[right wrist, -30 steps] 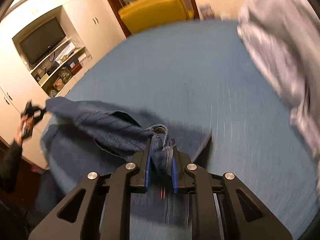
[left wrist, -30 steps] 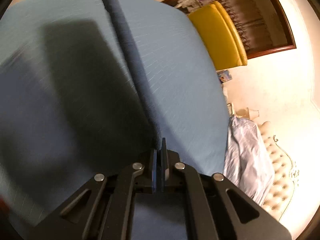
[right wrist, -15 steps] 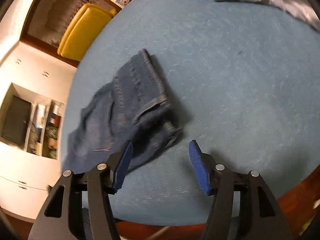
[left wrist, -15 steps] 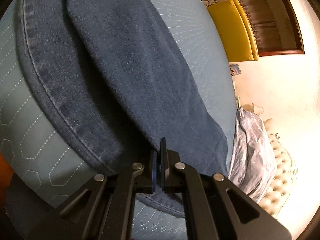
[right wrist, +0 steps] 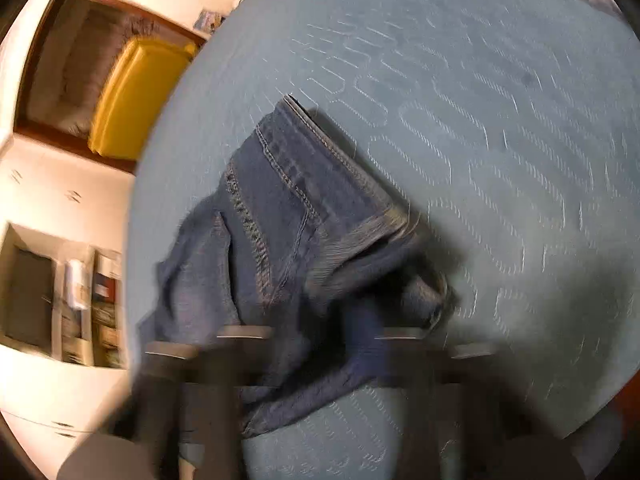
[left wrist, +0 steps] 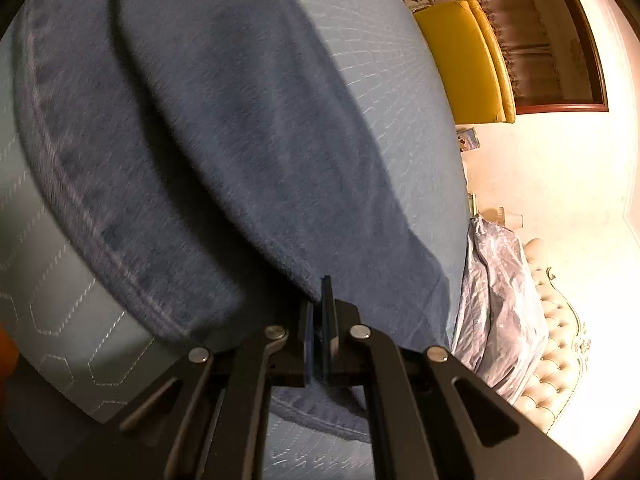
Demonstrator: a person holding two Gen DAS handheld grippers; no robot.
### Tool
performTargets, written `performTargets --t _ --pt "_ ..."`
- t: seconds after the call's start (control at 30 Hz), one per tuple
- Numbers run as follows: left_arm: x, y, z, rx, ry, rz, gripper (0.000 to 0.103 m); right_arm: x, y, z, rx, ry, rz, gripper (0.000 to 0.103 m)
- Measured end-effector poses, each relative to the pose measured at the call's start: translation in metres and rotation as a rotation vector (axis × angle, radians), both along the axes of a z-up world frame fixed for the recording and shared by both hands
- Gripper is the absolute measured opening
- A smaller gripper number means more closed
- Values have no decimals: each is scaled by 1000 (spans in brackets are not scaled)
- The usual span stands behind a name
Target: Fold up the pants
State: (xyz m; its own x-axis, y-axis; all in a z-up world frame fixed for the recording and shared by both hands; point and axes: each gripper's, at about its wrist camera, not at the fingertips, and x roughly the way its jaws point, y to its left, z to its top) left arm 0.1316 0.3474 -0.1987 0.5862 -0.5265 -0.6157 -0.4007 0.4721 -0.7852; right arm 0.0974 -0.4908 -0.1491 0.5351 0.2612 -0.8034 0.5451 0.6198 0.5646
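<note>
Pants, dark blue denim, lie on a light-blue quilted bed. Left tongs closed, pinching a fold of the denim betw. the pads; cloth spreads up and away from them, stitched seam curving along the left side. Right tongs badly blurred in right wrist view, closed down to almost nothing over a crumpled part of the pants; can't tell if cloth is caught. Waistband end lies flat toward bed centre. Yellow chair stands beyond the bed, pale bedding bunched nr. a tufted headboard.
</note>
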Motion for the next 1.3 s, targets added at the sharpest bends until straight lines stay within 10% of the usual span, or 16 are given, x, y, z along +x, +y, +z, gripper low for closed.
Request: performTargets --t 0.17,0.37,0.67,1.0,1.17,1.3 --pt "-31 5 41 46 -59 12 2 -9 10 43 -76 -33 46 9" --pt "-40 8 -15 19 43 -4 2 3 11 -4 -142 99 98 8" --pt "-45 8 -18 17 12 -5 3 14 26 -8 -262 117 136 7" --pt "-51 43 -11 -1 -94 86 33 42 61 -6 -409 188 157 6" --pt "-45 83 -18 -39 -116 181 32 43 51 -9 -425 211 155 6" --pt "-41 110 -23 -63 -114 235 13 31 50 -9 -441 229 155 7"
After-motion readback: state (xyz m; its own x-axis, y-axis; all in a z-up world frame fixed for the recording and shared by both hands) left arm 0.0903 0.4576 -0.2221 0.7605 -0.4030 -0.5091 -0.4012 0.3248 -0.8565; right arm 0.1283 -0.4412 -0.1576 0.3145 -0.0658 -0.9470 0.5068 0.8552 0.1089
